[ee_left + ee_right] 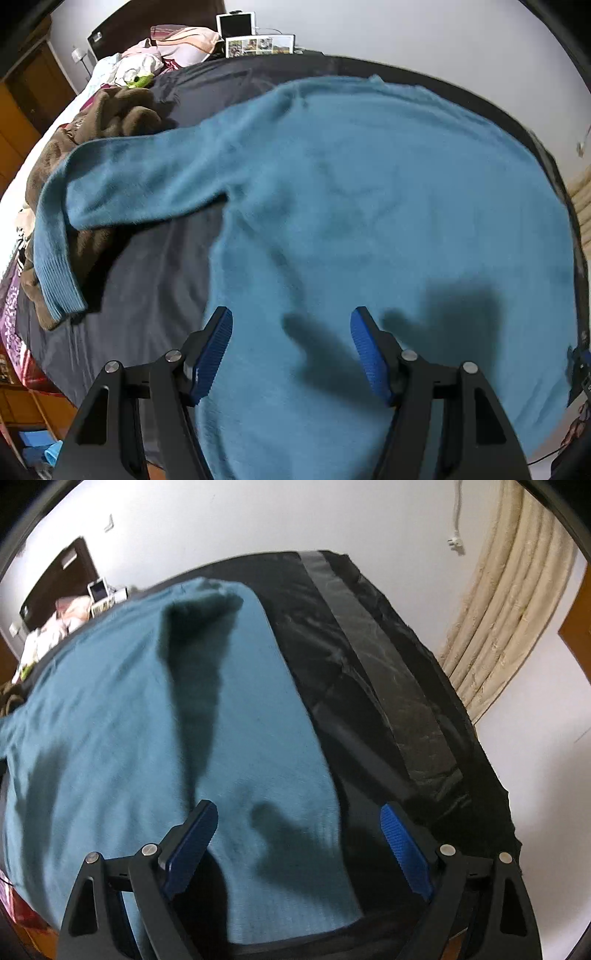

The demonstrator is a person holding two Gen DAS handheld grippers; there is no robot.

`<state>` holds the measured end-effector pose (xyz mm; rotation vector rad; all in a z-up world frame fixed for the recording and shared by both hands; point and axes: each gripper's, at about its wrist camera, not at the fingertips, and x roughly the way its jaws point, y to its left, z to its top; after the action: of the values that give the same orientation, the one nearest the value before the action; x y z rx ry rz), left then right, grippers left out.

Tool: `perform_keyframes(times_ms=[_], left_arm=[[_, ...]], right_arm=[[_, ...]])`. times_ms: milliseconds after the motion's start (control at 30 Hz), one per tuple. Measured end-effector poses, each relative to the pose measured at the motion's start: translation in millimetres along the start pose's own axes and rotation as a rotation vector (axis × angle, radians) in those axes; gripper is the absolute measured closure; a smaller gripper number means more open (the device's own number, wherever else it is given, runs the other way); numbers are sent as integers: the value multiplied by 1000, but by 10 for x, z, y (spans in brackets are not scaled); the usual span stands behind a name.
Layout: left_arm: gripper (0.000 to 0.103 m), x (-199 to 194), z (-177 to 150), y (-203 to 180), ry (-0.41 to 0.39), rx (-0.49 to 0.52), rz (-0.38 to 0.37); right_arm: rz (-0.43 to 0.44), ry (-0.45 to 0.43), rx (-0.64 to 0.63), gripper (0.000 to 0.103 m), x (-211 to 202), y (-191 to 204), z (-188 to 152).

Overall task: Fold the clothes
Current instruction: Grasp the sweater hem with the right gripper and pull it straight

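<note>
- Left wrist view: the left gripper (291,325) hangs above the lower body of a teal sweater (369,206), its two blue-padded fingers (212,354) spread wide with nothing between them.
- The fingers cast dark shadows on the knit just ahead of them.
- The teal sweater lies flat on a dark bed cover (147,295), its body filling most of this view.
- One sleeve (122,184) reaches out to the left, bends, and drops so that its ribbed cuff (61,295) lies near the edge of the bed.
- That sleeve rests partly over a crumpled brown garment (122,110) piled at the left side of the bed.
- Farther back are pink and white bedding (177,40), a small green item (140,80), and a white-framed screen (236,23) against the wall.
- Right wrist view: the right gripper (299,816) hovers over the sweater's right edge, fingers wide apart and empty.
- Its left pad sits above the teal knit; its right pad sits above the dark cover.
- On this side a folded-in layer lies on top of the sweater's body, ending in ribbing at the near edge.
- A grey stripe (373,657) runs along the dark cover beside the sweater.
- Cream curtains (513,602) hang beyond the bed, at the right.
</note>
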<state>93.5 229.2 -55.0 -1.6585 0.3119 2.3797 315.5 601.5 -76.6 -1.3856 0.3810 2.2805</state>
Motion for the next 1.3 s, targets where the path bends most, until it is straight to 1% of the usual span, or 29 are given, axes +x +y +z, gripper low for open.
perform_keyframes(times_ms=[167, 267, 333, 367, 400, 433, 467, 500, 533, 567, 600, 667, 867, 933, 1033, 1133, 1167, 1233, 1267, 1300], left_arm=[[32, 120, -172, -164, 37, -12, 11], [32, 200, -243, -210, 57, -25, 20], [32, 221, -259, -227, 60, -26, 31], [32, 232, -267, -236, 62, -27, 37], [32, 242, -274, -245, 64, -27, 43], [32, 253, -282, -253, 65, -28, 49], [32, 264, -290, -262, 67, -29, 54], [32, 275, -298, -270, 69, -29, 60], [31, 285, -305, -279, 70, -30, 66], [30, 296, -313, -288, 72, -30, 72], [30, 304, -318, -296, 73, -30, 76], [30, 299, -324, -326, 70, -23, 80], [26, 307, -356, -294, 57, -10, 73], [25, 304, -381, -281, 46, 10, 68], [23, 286, -437, -275, 23, 66, 79], [17, 277, -484, -257, 0, 116, 103], [15, 281, -488, -224, 2, 110, 98], [14, 288, -497, -158, 7, 97, 88], [14, 285, -499, -127, 12, 86, 80], [14, 282, -503, -96, 16, 76, 73]], right_arm=[[63, 39, -62, 11, 232, -52, -127], [76, 24, -97, 11, 246, -50, -140], [71, 19, -122, 15, 226, -53, -140], [69, 17, -135, 24, 216, -54, -141], [75, 17, -138, 38, 207, -57, -131], [82, 17, -141, 47, 198, -60, -120], [89, 17, -144, 62, 189, -63, -110], [96, 17, -146, 75, 180, -66, -99], [104, 17, -149, 79, 171, -69, -89], [93, 12, -155, 88, 172, -67, -86], [72, 2, -151, 90, 158, -101, -74], [30, -19, -141, 90, 126, -174, -48], [-157, -115, -24, 90, -68, -778, 220], [-201, -148, 4, 90, -157, -958, 323], [-267, -188, -17, 90, -270, -1048, 452], [-284, -198, -46, 90, -264, -1036, 603], [-265, -188, -53, 90, -253, -1001, 630], [-224, -168, -66, 88, -231, -930, 681], [-181, -161, -71, 81, -232, -878, 655], [-136, -153, -75, 63, -234, -826, 625]])
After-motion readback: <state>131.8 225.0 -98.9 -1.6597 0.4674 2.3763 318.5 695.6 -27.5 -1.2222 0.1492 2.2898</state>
